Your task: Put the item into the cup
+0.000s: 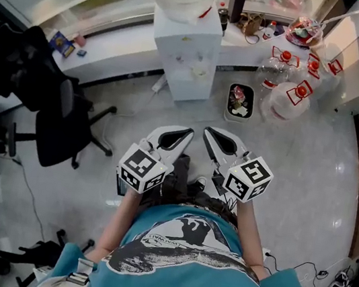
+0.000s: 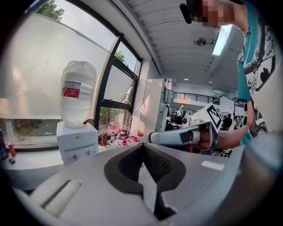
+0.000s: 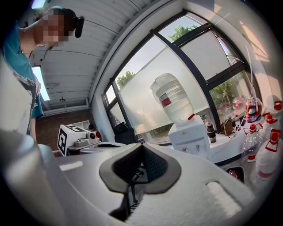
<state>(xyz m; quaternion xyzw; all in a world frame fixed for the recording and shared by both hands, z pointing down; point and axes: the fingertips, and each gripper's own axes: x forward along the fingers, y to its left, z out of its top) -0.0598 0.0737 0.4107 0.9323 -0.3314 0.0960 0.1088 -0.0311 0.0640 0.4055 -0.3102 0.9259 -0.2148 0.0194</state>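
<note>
My left gripper (image 1: pixel 186 134) and right gripper (image 1: pixel 208 132) are held side by side at waist height over the floor, tips pointing at a white water dispenser (image 1: pixel 184 52). In the left gripper view the left gripper (image 2: pixel 142 148) has its dark pads meeting at the tip, with nothing between them. The right gripper (image 3: pixel 140 148) in its own view is likewise shut and empty; only a thin cable shows behind the gap. I see no cup and no loose item for it in any view.
Several empty water jugs with red caps (image 1: pixel 290 90) stand on the floor right of the dispenser. A small dark tray of bits (image 1: pixel 240 102) lies beside it. A black office chair (image 1: pixel 61 119) is at the left. A white ledge (image 1: pixel 114 43) runs under the window.
</note>
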